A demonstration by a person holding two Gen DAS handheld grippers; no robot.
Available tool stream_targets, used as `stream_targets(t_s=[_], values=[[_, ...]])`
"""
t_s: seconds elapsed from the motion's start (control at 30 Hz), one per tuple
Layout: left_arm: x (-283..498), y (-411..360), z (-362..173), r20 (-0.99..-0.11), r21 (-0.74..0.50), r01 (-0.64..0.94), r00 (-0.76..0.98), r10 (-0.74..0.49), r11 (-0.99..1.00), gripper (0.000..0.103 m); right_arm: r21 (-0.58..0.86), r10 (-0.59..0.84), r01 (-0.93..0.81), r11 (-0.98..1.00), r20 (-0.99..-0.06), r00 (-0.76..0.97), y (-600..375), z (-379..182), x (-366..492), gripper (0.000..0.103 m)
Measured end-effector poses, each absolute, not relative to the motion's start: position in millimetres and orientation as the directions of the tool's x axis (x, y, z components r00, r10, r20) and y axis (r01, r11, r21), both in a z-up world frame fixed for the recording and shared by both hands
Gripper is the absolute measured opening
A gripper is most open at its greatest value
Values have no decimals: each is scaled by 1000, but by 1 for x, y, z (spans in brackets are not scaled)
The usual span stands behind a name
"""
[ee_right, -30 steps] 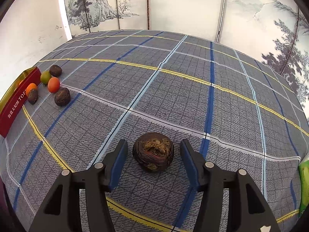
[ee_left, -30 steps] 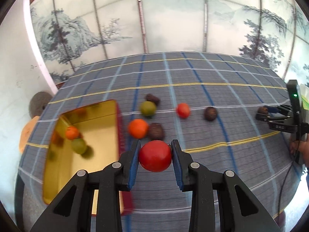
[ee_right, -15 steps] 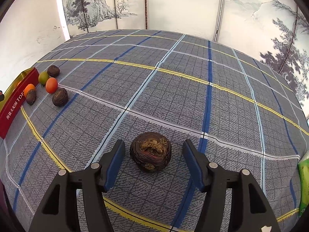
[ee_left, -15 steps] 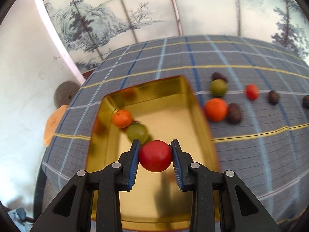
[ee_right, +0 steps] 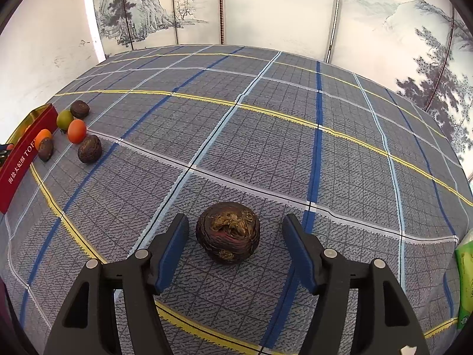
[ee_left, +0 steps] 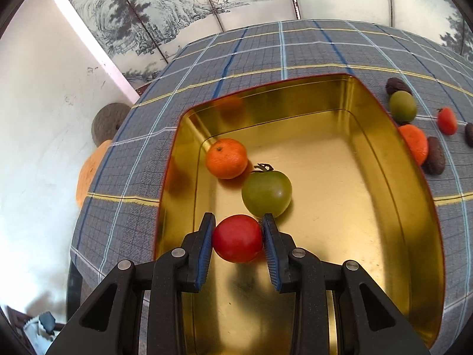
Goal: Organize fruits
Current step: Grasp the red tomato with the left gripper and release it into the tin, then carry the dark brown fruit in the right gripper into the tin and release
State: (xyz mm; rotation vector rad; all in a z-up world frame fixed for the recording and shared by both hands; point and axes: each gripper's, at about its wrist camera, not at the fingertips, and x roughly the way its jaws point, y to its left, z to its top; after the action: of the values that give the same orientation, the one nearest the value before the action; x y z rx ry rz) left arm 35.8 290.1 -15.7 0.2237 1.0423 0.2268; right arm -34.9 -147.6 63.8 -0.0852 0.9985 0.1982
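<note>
Left wrist view: your left gripper is clamped on a red tomato, both blue pads pressed flat against its sides, and you hold it over the near part of the gold tin. The tin is the landmark here. Inside it, a tangerine sits towards the far left corner, and a green tomato with its stalk up lies just beside the tangerine, nearer to you and just beyond the red one you carry. Whether the red tomato touches the tin's floor cannot be told.

Outside the tin's right wall, on the checked tablecloth, you have a row of loose pieces: a dark walnut farthest away, a green fruit next to it, a second tangerine right against the wall, a long brown nut just beside that, and a small red tomato a little farther out.

From the right wrist view, your right gripper stands well away from the tin, whose red outer side shows at the left edge. Its jaws are opening, and a dark carved walnut rests on the cloth between them, with a clear gap at each pad, so nothing is gripped. A green packet shows at the right edge.
</note>
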Motion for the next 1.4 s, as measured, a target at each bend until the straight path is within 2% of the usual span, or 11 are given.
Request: stream_targets(t_s=[0.37, 0.5, 0.6, 0.67, 0.7, 0.87, 1.0, 1.07, 1.13, 1.23, 1.4], values=[[47, 295, -7, -798, 349, -71, 501, 336, 935, 34, 19, 126, -205, 979, -842, 525, -149, 63, -35, 64], [49, 297, -5, -802, 328, -76, 505, 320, 942, 35, 19, 127, -205, 979, -841, 525, -148, 64, -35, 64], [45, 297, -2, -798, 318, -81, 515, 312, 945, 42, 19, 126, -205, 979, -841, 525, -149, 63, -35, 64], [41, 295, 0, -793, 309, -85, 527, 306, 947, 60, 19, 127, -205, 979, -841, 525, -148, 64, -35, 64], [39, 295, 2, -786, 304, -90, 539, 303, 948, 62, 19, 126, -205, 979, -841, 525, -148, 64, -35, 64], [17, 291, 20, -753, 251, -132, 595, 280, 959, 64, 19, 126, -205, 979, -841, 525, -148, 64, -35, 64], [-29, 278, 41, -684, 183, -184, 681, 260, 966, 64, 23, 130, -205, 978, -841, 525, -148, 64, -35, 64], [-55, 273, 48, -659, 159, -211, 705, 262, 965, 70, 30, 135, -203, 979, -841, 524, -151, 64, -34, 64], [-76, 269, 50, -659, 110, -210, 717, 229, 972, 72, 32, 132, -194, 980, -838, 529, -155, 64, -34, 54], [-100, 265, 48, -663, 71, -206, 721, 201, 976, 72, 54, 140, -174, 983, -835, 532, -159, 65, -39, 45], [-132, 270, 41, -690, -5, -222, 706, 157, 975, 72, 76, 146, -151, 986, -835, 530, -153, 69, -45, 38]])
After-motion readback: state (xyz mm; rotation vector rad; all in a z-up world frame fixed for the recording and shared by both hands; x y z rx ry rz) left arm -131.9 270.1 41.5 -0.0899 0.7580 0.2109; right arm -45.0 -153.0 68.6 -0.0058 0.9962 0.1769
